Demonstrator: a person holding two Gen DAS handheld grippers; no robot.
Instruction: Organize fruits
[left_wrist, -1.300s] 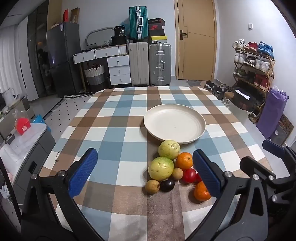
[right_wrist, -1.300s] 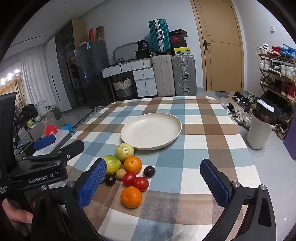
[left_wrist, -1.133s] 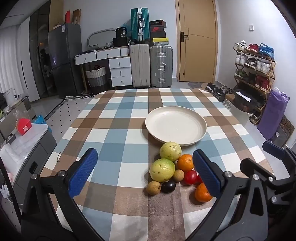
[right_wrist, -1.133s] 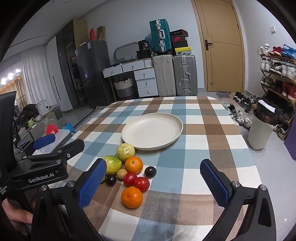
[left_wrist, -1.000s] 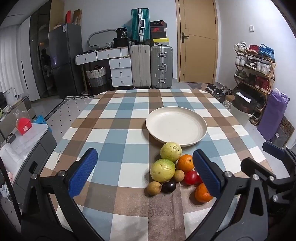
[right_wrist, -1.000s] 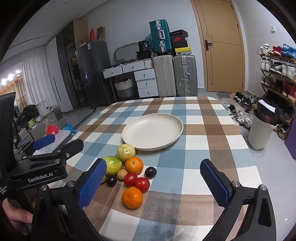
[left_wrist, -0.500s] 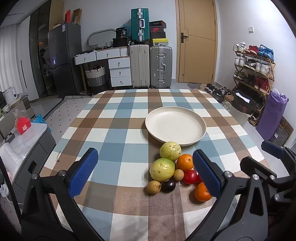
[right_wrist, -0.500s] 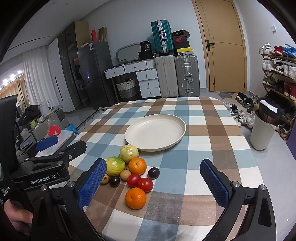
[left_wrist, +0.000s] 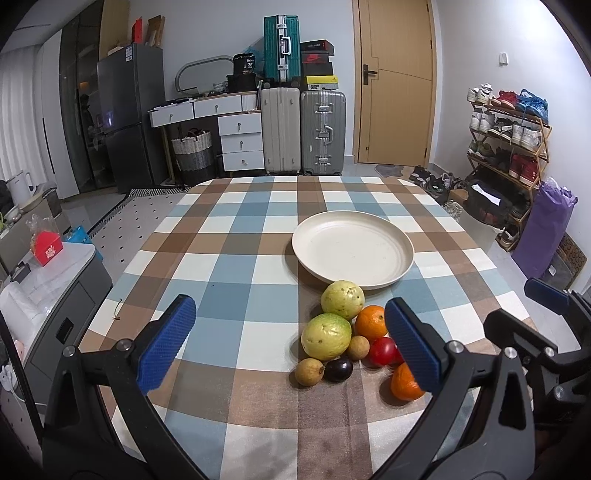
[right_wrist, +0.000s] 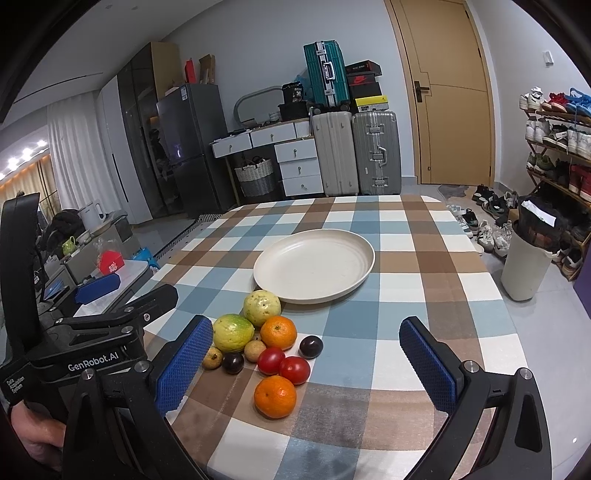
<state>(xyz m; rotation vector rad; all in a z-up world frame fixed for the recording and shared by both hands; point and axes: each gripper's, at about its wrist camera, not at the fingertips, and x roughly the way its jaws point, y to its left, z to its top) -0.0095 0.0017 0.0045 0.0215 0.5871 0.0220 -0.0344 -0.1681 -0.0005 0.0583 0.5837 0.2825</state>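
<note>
Right now both tools hover above the near edge of the counter (left_wrist: 236, 258), which is covered in a brown, blue and white checked cloth. The left hand-held gripper (left_wrist: 291, 345) has its blue pads spread wide apart and holds nothing; the right hand-held gripper (right_wrist: 306, 365) is likewise spread wide and empty.

Between them, toward the near side, sits a tight cluster of fruit. Farthest is a pale yellow-green guava (right_wrist: 261, 307), lying just beside the near rim of a cream plate (right_wrist: 354, 243); whether it touches the rim cannot be told. Left and nearer lies a greener guava (right_wrist: 233, 333), touching the first. An orange (right_wrist: 278, 333) sits to the right of the two guavas. Nearer still come two small tan fruits, one at the left (right_wrist: 212, 358) and one in the middle (right_wrist: 255, 350), with a dark plum (right_wrist: 232, 363) between them and a second dark plum (right_wrist: 311, 347) at the right of the cluster. Two red tomatoes (right_wrist: 283, 364) sit side by side, and a second orange (right_wrist: 275, 397) lies nearest of all.

The plate holds no fruit.
</note>
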